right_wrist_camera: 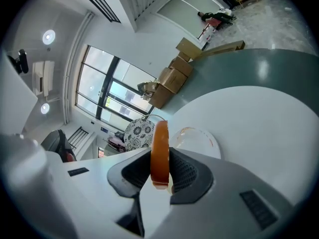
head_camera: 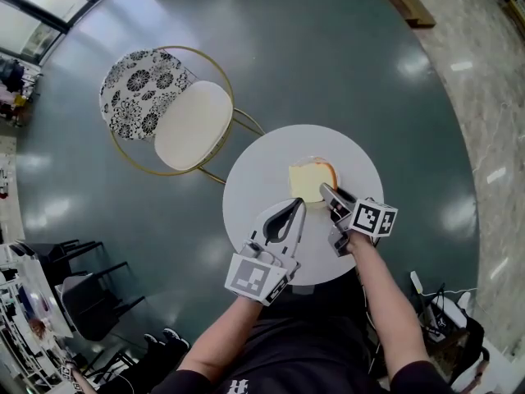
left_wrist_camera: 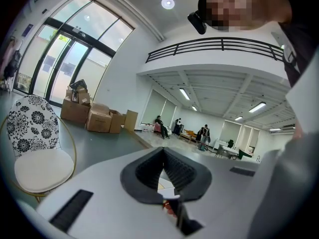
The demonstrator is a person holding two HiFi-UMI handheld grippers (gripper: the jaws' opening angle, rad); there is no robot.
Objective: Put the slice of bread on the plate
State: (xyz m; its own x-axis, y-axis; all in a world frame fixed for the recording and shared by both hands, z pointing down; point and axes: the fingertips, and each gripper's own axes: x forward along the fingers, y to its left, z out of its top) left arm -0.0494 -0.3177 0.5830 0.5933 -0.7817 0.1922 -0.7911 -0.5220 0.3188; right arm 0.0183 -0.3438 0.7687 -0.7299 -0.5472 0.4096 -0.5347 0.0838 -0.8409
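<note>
Our right tool [head_camera: 330,194] pinches the bread [head_camera: 307,183] on edge, jaws partly apart, over the plate [right_wrist_camera: 199,139]; our left tool [left_wrist_camera: 163,151] hangs closed and empty.

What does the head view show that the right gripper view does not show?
Only the head view shows the left gripper and the person's arms. Only the right gripper view shows the cardboard boxes near the windows. Both show the bread slice clamped in the right gripper, the round white table and the patterned chair.
</note>
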